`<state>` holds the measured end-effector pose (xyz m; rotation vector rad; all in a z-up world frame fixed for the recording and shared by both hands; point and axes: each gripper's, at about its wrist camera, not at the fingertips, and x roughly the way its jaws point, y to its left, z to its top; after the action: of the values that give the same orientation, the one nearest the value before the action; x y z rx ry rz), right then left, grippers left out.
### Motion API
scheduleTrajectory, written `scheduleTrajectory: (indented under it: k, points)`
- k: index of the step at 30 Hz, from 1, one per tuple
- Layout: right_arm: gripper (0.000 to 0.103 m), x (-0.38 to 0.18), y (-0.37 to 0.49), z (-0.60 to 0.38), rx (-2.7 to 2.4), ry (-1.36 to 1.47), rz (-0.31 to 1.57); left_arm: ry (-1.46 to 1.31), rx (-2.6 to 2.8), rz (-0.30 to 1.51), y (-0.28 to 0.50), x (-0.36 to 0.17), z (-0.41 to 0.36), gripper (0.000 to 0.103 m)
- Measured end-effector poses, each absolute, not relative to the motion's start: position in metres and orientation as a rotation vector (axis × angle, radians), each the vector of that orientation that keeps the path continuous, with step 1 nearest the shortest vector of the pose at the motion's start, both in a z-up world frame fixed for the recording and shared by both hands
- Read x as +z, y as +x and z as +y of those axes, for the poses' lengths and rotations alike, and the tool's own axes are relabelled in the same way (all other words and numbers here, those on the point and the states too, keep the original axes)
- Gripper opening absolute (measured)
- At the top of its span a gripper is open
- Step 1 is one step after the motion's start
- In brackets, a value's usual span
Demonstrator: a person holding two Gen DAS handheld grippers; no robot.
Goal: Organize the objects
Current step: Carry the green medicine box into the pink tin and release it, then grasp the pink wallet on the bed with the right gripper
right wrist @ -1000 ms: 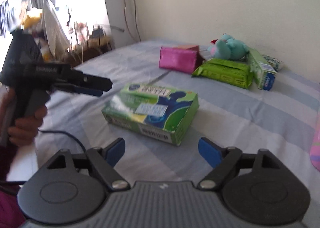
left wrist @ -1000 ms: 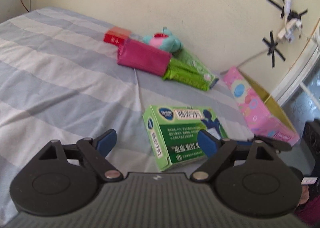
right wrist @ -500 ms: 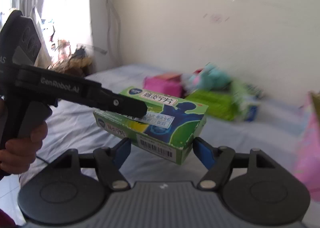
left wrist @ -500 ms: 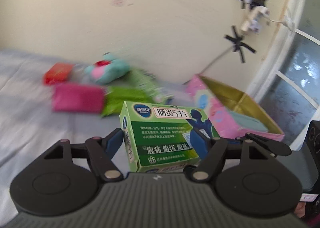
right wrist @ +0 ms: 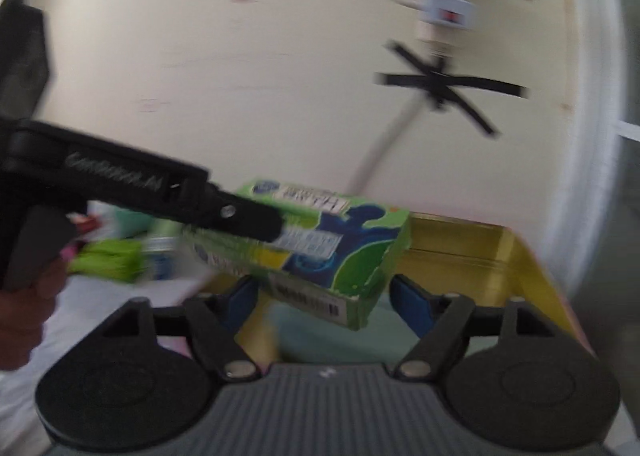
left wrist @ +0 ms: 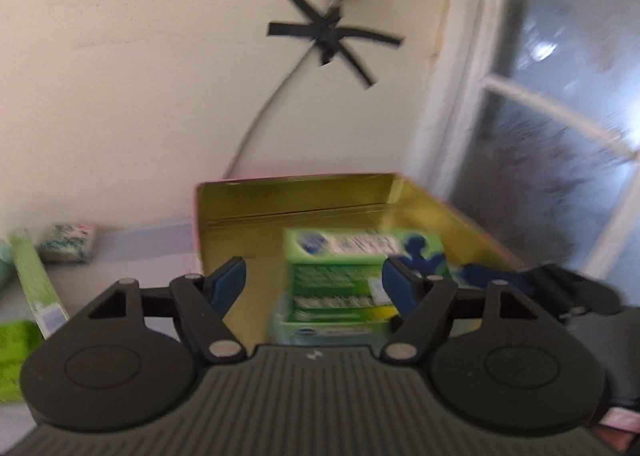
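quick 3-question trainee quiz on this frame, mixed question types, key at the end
1. True or false: the carton is closed on top.
2. In the left wrist view, what sits between the fingers of the left gripper? A) green box B) pink pouch C) plush toy
3. Short answer: what fixes the cable to the wall?

Key: 1 false, its top is open and the yellow inside shows. 2 A. 3 black tape, stuck on in crossed strips.
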<state>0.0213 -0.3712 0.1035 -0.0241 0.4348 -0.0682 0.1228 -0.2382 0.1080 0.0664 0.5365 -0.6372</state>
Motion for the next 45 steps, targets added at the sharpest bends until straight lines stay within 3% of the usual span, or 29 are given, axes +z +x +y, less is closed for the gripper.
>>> scheduleTrajectory:
  k: [7,13,19,23,25,29,31,33,35,36,38,45]
  points:
    - [0.075,0.077,0.023,-0.414,-0.12,0.116,0.431,0.027,-0.559,0.568,0.121,0.092,-0.205,0.077]
    - [0.075,0.092,0.003,-0.391,-0.041,0.188,0.347,-0.008,-0.486,0.555,0.091,0.079,-0.106,0.077]
    - [0.075,0.11,0.008,-0.318,0.237,0.191,0.349,-0.018,-0.253,0.6,0.074,0.046,0.015,0.077]
    - [0.069,0.099,0.037,-0.246,0.424,0.161,0.447,-0.14,-0.099,0.597,0.09,0.051,0.088,0.077]
    - [0.061,0.09,0.055,-0.206,0.47,0.107,0.484,-0.174,-0.084,0.581,0.102,0.055,0.112,0.077]
    - [0.051,0.077,0.092,-0.136,0.557,0.062,0.537,-0.127,-0.147,0.533,0.126,0.058,0.119,0.078]
    - [0.051,0.068,0.111,-0.108,0.558,0.021,0.565,-0.13,-0.201,0.552,0.142,0.054,0.114,0.09]
    - [0.051,0.058,0.131,-0.089,0.548,0.003,0.616,-0.172,-0.264,0.589,0.159,0.044,0.113,0.094]
    - [0.052,0.049,0.15,-0.078,0.548,0.011,0.659,-0.231,-0.309,0.621,0.173,0.035,0.111,0.093]
    - [0.051,0.045,0.157,-0.073,0.561,0.014,0.662,-0.275,-0.346,0.64,0.174,0.029,0.112,0.085]
    - [0.045,0.039,0.166,-0.06,0.577,0.008,0.68,-0.256,-0.344,0.63,0.167,0.03,0.108,0.084]
    - [0.043,0.05,0.122,-0.06,0.595,-0.019,0.662,-0.282,-0.404,0.66,0.104,0.033,0.109,0.08]
